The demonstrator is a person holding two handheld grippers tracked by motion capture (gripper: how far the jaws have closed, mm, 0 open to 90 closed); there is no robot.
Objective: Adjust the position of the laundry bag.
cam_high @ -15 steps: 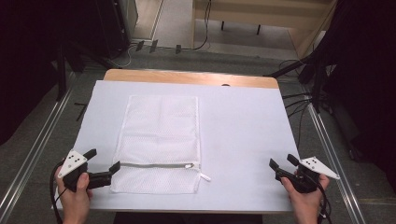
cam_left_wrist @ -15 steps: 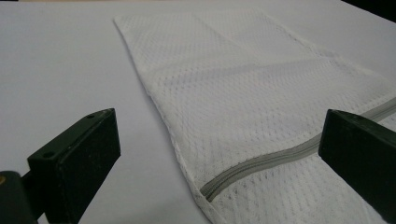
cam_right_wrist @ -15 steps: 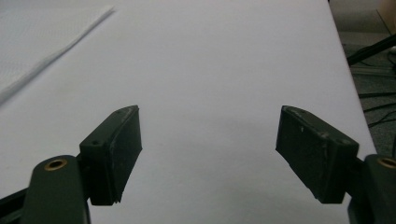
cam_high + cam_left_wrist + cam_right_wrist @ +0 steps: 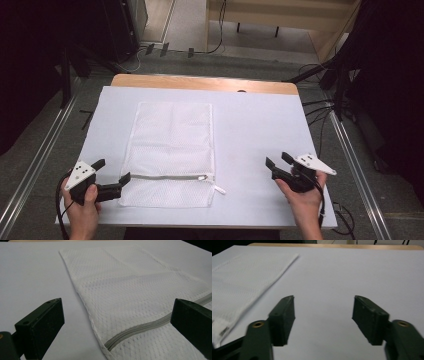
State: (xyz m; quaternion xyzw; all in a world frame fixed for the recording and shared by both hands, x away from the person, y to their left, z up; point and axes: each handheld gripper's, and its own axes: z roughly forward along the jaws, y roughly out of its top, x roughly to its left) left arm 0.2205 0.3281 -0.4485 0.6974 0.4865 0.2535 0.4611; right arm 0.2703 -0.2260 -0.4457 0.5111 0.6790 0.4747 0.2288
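A white mesh laundry bag lies flat on the left half of the pale table cover. Its grey zipper is shut and runs across the near end, with the pull tab at the right. My left gripper is open at the bag's near left corner. In the left gripper view its jaws stand wide on either side of the bag's edge and the zipper end, without pressing. My right gripper is open over bare cover, right of the bag, with nothing in it; the bag lies off to its left.
A wooden table edge shows beyond the cover. Metal rails run along both sides on the floor. Cables and dark equipment lie around the far and right sides. Bare cover stretches right of the bag.
My right gripper has moved forward and left, closer to the bag. The left gripper and the bag have stayed where they were.
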